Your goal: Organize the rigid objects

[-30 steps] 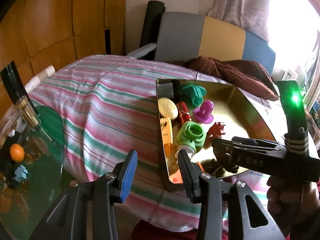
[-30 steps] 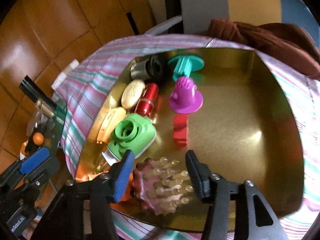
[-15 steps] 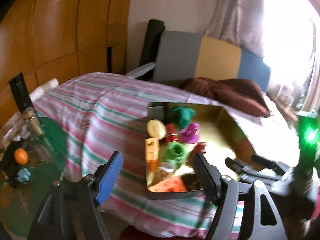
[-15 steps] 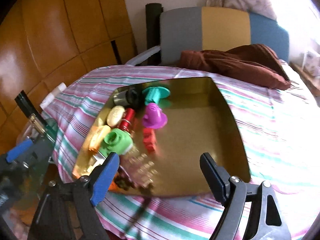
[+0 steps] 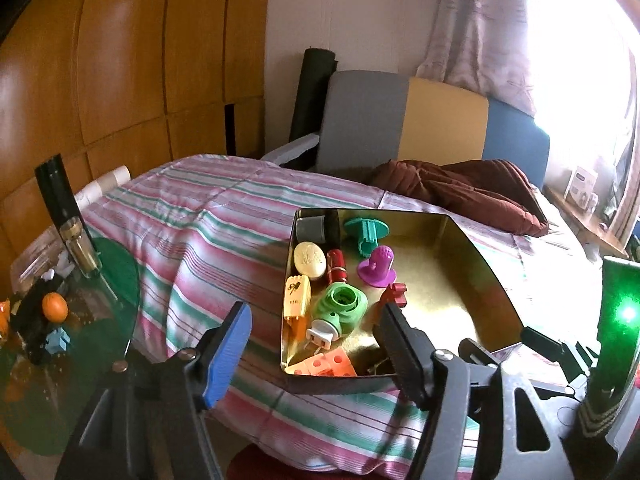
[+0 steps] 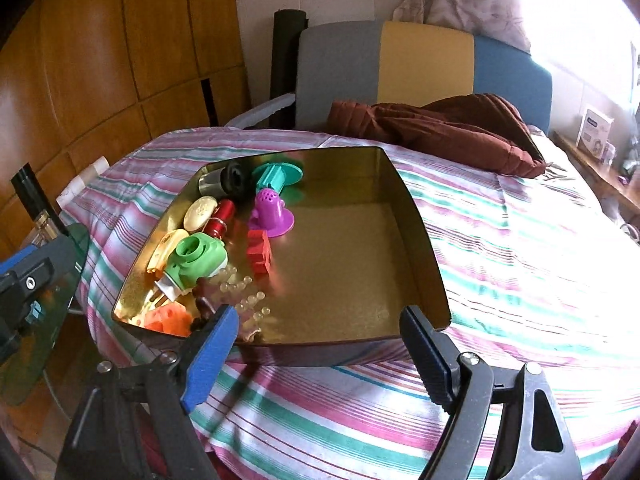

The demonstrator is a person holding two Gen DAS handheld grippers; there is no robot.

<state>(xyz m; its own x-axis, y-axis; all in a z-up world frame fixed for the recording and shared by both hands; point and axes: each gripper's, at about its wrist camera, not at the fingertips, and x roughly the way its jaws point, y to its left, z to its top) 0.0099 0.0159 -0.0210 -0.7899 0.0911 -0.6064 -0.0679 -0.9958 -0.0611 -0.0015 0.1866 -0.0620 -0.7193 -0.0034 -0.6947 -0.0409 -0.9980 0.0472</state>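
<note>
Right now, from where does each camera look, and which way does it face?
Left wrist: on the left gripper, open; it faces the gold tray on the striped bed; the right gripper shows at the right edge.
Right wrist: on the right gripper, open and empty; it faces the tray from its near edge; the left gripper shows at the left edge.
Shared: tray, green toy, purple toy, chair.

Striped bed (image 6: 520, 264) carries gold tray (image 6: 416, 216); brown blanket (image 6: 440, 128) behind

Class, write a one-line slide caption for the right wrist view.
Open right claw hovers empty before a gold tray of small plastic objects on a striped bedspread.
</note>
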